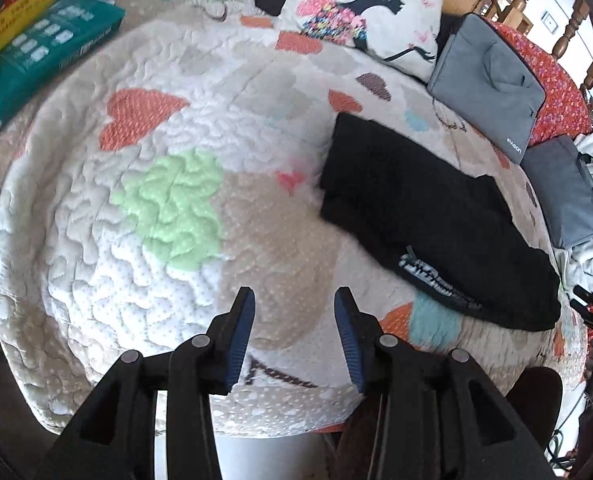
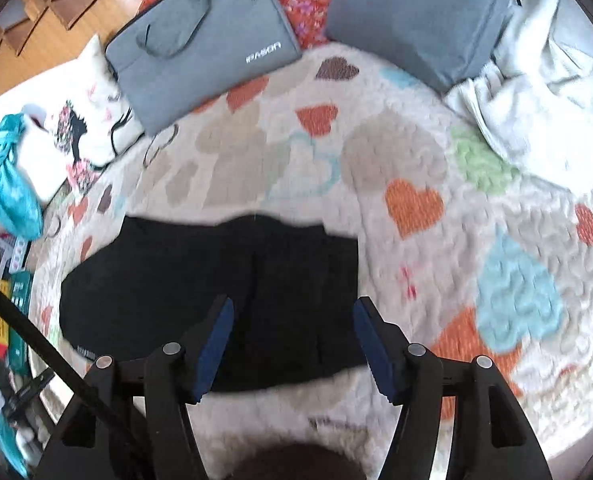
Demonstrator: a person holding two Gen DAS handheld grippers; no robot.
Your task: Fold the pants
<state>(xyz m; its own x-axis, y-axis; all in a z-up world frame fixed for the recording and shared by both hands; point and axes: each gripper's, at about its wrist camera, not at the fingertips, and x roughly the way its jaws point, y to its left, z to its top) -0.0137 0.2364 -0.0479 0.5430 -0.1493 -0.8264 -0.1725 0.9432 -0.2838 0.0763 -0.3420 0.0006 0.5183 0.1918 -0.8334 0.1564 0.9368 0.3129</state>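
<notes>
Pants (image 2: 216, 292) lie folded compact on the bed quilt (image 1: 168, 184). My left hand-held gripper (image 1: 294, 304) and right hand-held gripper (image 2: 290, 316) gape wide, empty. I judge folding nearly finished; next, maybe a final tidy.

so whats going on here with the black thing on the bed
A person is folding pants with a handheld gripper in each hand. The black pants lie in a compact folded bundle on the heart-patterned quilt. Neither gripper holds anything: the left gripper is open over bare quilt beside the pants, and the right gripper is open above the pants' near edge. Two grey bags and a printed pillow sit further back.
</notes>
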